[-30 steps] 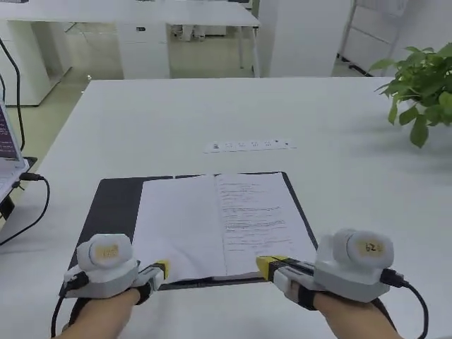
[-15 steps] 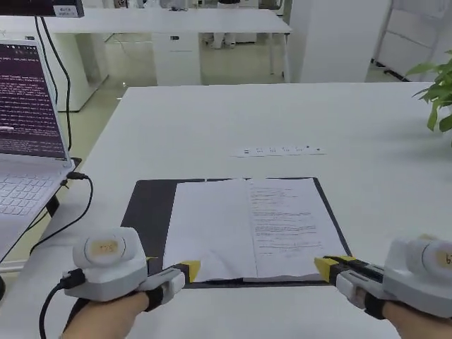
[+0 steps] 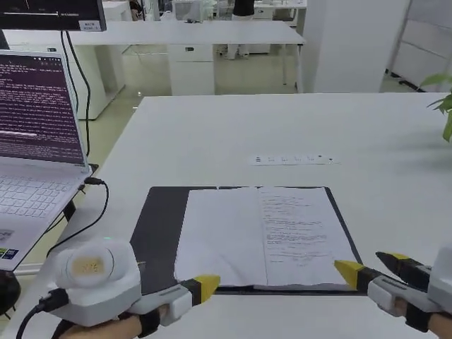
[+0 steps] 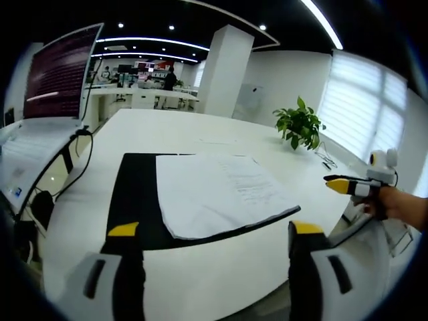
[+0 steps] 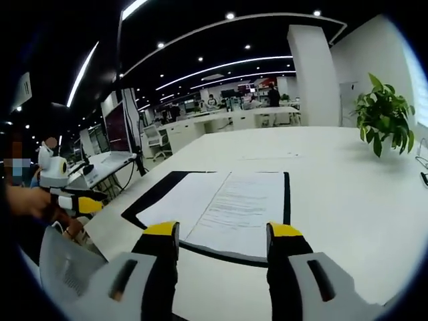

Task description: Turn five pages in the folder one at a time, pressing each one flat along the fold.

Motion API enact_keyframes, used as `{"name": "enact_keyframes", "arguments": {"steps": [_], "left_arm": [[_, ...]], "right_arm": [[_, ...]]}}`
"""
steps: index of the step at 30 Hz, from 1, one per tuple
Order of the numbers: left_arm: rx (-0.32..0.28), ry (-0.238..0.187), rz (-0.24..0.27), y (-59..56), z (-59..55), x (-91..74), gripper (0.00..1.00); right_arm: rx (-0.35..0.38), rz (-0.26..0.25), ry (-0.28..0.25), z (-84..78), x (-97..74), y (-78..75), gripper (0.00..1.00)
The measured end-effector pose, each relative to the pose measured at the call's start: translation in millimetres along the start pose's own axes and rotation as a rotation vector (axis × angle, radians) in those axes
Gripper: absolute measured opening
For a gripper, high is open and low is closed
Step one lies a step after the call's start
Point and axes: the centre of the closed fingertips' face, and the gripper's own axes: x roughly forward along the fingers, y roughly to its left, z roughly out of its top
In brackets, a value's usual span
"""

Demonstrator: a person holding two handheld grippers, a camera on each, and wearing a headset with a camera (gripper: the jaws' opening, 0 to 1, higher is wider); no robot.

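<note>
White workbench (image 3: 212,127), and the folder (image 3: 159,226) lies open at centre frame, pages flat. Left gripper (image 3: 206,284) lower left, right gripper (image 3: 372,265) lower right, both with jaws spread, holding nothing

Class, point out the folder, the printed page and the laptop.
folder (image 3: 159,233), head view, bare black left cover.
printed page (image 3: 304,233), head view, middle of the text.
laptop (image 3: 35,106), head view, lit screen.

No word or number can be read letter for letter. The right-hand page (image 3: 300,233) in the folder (image 3: 159,233) carries printed lines, too small to make out. The laptop screen (image 3: 35,106) shows rows of pale text on dark purple, perhaps a terminal, equally illegible.
</note>
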Motion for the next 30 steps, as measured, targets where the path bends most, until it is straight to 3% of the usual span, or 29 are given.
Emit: {"name": "enact_keyframes", "arguments": {"steps": [3,8,12,17,26,30], "left_arm": [[0.013,-0.009,0.013,-0.9,1.5,-4.8,0.99],[0.041,-0.018,0.013,-3.8,5.4,-13.3,0.99],[0.060,-0.034,0.017,-7.7,14.0,-20.5,0.99],[0.121,-0.042,0.038,-10.7,24.0,-31.5,0.99],[0.195,-0.045,0.061,-8.0,33.6,-40.9,0.99],[0.172,-0.039,0.064,-6.1,34.8,-39.9,0.99]], "right_arm": [[-0.016,-0.014,0.006,-1.1,-4.3,-6.3,0.67],[-0.001,-0.017,-0.008,6.8,-12.7,-7.5,0.83],[0.001,-0.023,-0.052,23.7,-21.1,-5.9,1.00],[-0.046,-0.026,-0.063,30.9,-32.2,-6.0,1.00],[-0.053,-0.001,-0.058,22.4,-36.2,-2.3,0.99],[-0.046,0.004,-0.063,24.5,-35.7,-2.7,0.99]]}}
